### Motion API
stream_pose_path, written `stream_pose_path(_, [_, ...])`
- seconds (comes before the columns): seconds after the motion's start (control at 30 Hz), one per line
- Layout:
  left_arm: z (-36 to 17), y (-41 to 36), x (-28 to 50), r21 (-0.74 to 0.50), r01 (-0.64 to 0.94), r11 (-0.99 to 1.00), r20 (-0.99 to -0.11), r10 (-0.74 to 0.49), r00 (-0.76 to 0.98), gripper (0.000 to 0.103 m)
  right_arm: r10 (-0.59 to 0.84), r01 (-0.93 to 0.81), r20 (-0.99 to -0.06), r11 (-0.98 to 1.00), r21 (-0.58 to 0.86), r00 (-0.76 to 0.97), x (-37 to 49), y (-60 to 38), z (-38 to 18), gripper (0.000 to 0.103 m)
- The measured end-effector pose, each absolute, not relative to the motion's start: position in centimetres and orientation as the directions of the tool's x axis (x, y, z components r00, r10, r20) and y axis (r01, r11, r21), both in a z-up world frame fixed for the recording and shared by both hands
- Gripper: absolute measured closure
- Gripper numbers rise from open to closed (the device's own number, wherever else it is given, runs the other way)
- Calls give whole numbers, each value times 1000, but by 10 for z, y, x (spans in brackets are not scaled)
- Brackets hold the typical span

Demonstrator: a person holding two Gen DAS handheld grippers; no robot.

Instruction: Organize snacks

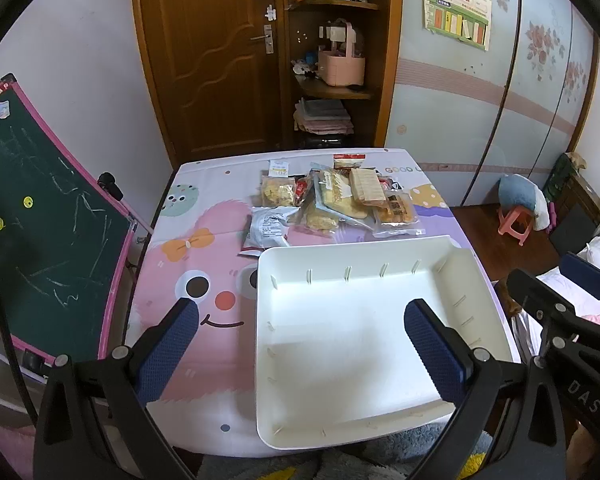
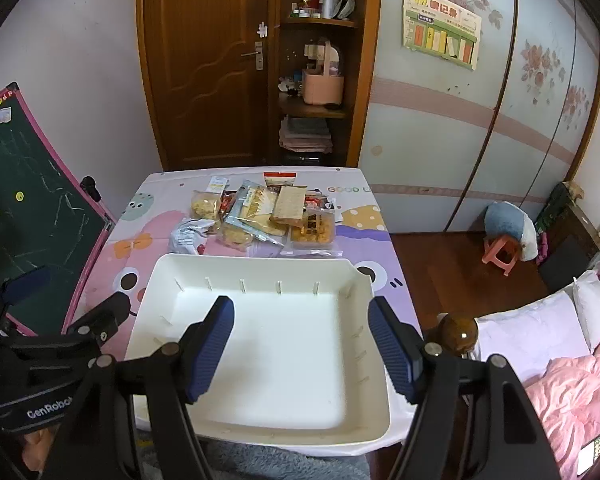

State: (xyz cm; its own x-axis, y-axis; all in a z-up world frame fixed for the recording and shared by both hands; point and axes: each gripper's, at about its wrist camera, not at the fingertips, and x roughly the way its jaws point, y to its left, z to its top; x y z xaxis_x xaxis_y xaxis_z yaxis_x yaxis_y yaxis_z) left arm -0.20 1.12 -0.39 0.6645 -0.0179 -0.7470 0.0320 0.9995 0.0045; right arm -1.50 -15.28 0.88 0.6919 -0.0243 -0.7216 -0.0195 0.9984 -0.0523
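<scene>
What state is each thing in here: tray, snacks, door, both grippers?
White tray: empty, flat on the table.
Snack packets: piled beyond the tray, none inside.
Wooden door: closed.
Left gripper: open, holding nothing.
Right gripper: open, holding nothing.

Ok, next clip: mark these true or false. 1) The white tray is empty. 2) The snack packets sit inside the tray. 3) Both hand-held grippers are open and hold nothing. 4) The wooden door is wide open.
1) True: the white tray holds nothing.
2) False: the snack packets lie on the tablecloth beyond the tray.
3) True: the left hand-held gripper and right hand-held gripper are open and hold nothing.
4) False: the wooden door is shut.
</scene>
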Motion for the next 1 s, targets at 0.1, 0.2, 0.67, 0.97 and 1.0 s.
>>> stream_pose_path(0.1, [-3, 12, -3, 1, 33, 999, -748, -21, 664, 1, -19, -22, -722, 999, -47, 691, -16, -153, 8, 33])
stream_pose_path(0.2, [-3, 15, -5, -6, 35, 999, -756, -28, 654, 1, -11, -23, -726, 999, -37, 687, -18, -154, 6, 33])
stream_pose_path(0.67, [-5, 8, -9, -8, 51, 999, -757, -39, 652, 1, -1, -19, -745, 1000, -18, 667, -17, -155, 0, 33])
stream_pose_path(0.97, [-3, 2, -4, 13, 58, 998, -754, -28, 656, 2, 8, -16, -749, 1000, -4, 663, -9, -155, -3, 33])
stream_pose_path(1.0, [-3, 2, -3, 15, 59, 998, -754, -28, 657, 2, 7, -17, -748, 1000, -6, 664, -9, -156, -2, 33])
